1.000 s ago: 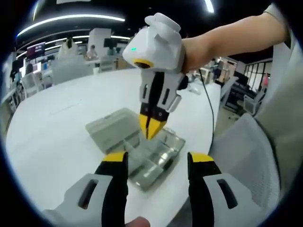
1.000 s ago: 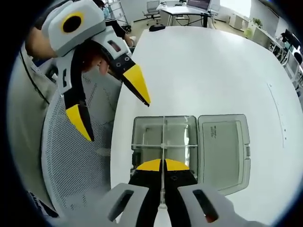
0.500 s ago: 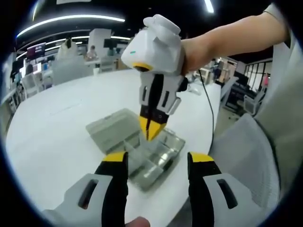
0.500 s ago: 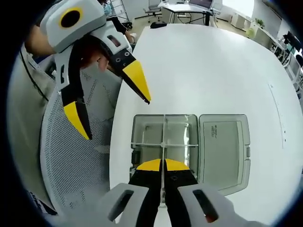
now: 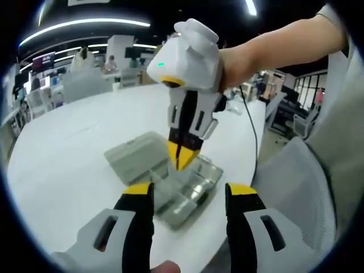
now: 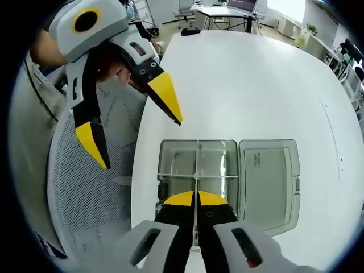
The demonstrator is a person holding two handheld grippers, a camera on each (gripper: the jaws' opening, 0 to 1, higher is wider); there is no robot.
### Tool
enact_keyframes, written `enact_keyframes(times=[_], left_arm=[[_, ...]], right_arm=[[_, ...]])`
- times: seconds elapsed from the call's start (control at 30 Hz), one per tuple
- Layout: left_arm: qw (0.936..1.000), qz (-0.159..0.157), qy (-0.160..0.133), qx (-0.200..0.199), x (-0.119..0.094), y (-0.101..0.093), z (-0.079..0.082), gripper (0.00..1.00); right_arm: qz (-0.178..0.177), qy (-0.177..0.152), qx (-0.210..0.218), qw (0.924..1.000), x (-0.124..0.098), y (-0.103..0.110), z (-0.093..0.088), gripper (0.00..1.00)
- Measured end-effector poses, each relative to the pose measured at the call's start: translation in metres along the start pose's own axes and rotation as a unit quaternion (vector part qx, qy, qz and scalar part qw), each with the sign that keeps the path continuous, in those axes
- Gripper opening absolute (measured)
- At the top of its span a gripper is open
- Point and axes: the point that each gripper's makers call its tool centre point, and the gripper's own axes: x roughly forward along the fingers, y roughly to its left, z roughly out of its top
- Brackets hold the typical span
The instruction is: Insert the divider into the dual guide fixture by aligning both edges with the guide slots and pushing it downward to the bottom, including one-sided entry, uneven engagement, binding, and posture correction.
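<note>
one divider (image 6: 196, 165), thin, clear and stiff, stands at lower centre of the right gripper view, inside the one open box (image 6: 170, 149) on the white table (image 6: 250, 79). we judge it light and slippery, best taken at its top edge. our right gripper (image 6: 195, 198) is closed on the divider there. our left gripper (image 5: 187, 190) is wide open, holding nothing.

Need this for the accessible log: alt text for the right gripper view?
The right gripper, jaws shut on a thin clear divider, holds it upright over an open clear compartment box on a white table. The left gripper hangs open at upper left, above a white mesh chair.
</note>
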Motion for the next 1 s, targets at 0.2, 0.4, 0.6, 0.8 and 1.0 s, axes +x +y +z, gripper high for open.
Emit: enact_keyframes(times=[0.2,0.4,0.6,0.8,1.0], left_arm=[[1.0,0.001,0.0,0.0,-0.0005,0.0011,-0.0007,0.49],[1.0,0.0,0.0,0.0,-0.0006,0.0007,-0.0006,0.49],[1.0,-0.001,0.0,0.002,-0.0005,0.0001,-0.0009,0.49],[1.0,-0.001,0.001,0.003,-0.0008,-0.0007,-0.0006,0.49],[1.0,0.0,0.001,0.003,-0.0014,0.0001,-0.0007,0.49]], right_arm=[[-0.002,-0.004,0.006,1.0,0.0003,-0.0005,0.0008,0.0],[-0.01,-0.018,0.001,0.9998,-0.0003,0.0006,0.0002,0.0],[-0.014,-0.036,0.001,0.9993,-0.0004,-0.0003,0.0008,0.0],[-0.017,-0.047,0.008,0.9987,-0.0007,-0.0014,-0.0004,0.0],[-0.017,-0.048,0.007,0.9987,0.0007,-0.0026,-0.0011,0.0]])
